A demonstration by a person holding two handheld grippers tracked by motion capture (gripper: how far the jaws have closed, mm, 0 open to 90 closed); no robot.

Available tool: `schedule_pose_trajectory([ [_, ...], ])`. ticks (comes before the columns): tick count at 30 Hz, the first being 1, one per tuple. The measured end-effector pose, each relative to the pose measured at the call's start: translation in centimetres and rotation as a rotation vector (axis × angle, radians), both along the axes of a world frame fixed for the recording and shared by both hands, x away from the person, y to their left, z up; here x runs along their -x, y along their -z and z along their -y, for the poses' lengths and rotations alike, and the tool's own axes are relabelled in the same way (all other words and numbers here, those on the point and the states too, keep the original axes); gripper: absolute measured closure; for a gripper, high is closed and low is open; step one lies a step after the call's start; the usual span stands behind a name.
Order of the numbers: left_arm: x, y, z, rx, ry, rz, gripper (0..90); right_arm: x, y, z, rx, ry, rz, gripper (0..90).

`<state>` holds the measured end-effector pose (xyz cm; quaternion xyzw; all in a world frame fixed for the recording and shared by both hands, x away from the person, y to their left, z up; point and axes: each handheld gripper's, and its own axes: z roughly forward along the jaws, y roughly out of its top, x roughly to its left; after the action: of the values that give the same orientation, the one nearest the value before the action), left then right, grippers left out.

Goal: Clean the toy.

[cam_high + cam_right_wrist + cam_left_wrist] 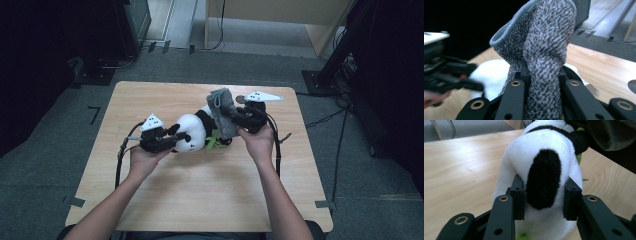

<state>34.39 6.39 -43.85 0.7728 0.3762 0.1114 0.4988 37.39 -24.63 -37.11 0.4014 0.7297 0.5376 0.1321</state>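
A black-and-white panda plush (192,131) lies on its side in the middle of the wooden table (200,195). My left gripper (172,137) meets its left end. In the left gripper view the two pads (518,195) squeeze the white fur on either side of a black patch (544,177), so the left gripper (545,187) is shut on the plush. My right gripper (234,117) sits at the toy's right end, shut on a grey knitted cloth (222,107). The cloth (544,37) rises in a fold from the right gripper (541,72). A green scrap (214,141) pokes out under the plush.
Bare table surface stretches in front of and behind the toy. Beyond the table, black stands (340,55) and cables (325,120) lie on the grey floor. A dark cabinet (125,25) stands at the back left and pale wooden furniture (275,15) at the back.
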Motion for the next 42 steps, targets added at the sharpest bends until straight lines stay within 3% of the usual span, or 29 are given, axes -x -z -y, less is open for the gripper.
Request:
schedule_pose_trajectory([
  [2,0.7,0.4,0.5,0.005,0.007,-0.018,61.0,-0.4,0.7,-0.5,0.029,0.000,-0.013,78.6],
  [6,1.4,1.4,0.9,-0.016,0.004,-0.023,57.0,-1.4,2.3,-1.1,0.101,-0.006,-0.083,78.6],
  [9,1.3,1.5,0.8,-0.013,0.020,-0.008,51.4,-1.7,2.9,-0.6,0.059,-0.020,-0.120,78.9],
  [13,1.2,1.5,0.3,-0.033,0.065,0.038,36.4,-1.6,3.2,-0.3,0.068,-0.022,-0.108,79.0],
  [15,0.9,1.3,-0.2,-0.038,0.105,0.047,32.2,-1.5,3.3,-0.2,0.062,-0.024,-0.113,79.1],
  [19,0.2,0.5,-1.6,-0.016,0.196,0.064,32.2,-1.5,3.3,0.0,0.064,-0.031,-0.113,79.1],
  [20,-0.2,0.3,-2.0,-0.008,0.240,0.048,32.0,-1.5,3.3,0.0,0.063,-0.033,-0.116,79.1],
  [23,-1.0,0.5,-2.7,-0.040,0.307,0.023,30.0,-1.6,3.4,0.2,0.056,-0.040,-0.123,79.0],
  [25,-1.5,0.9,-3.0,-0.066,0.341,0.045,29.6,-1.6,3.5,0.3,0.049,-0.050,-0.126,79.0],
  [27,-2.1,1.4,-2.9,-0.085,0.377,0.060,29.4,-1.7,3.5,0.4,0.045,-0.055,-0.131,79.0],
  [32,-3.5,1.9,-2.4,-0.062,0.449,0.057,24.7,-1.7,3.6,0.6,0.041,-0.069,-0.141,79.1],
  [37,-4.7,2.5,-1.6,-0.063,0.488,0.062,9.6,-1.7,3.9,0.6,0.029,-0.079,-0.148,79.1],
  [39,-5.0,2.8,-1.2,-0.054,0.532,0.078,9.0,-1.7,3.9,0.5,0.033,-0.079,-0.150,79.1],
  [42,-5.3,3.1,-0.5,-0.057,0.567,0.064,8.2,-1.7,4.0,0.4,0.034,-0.083,-0.148,79.2],
])
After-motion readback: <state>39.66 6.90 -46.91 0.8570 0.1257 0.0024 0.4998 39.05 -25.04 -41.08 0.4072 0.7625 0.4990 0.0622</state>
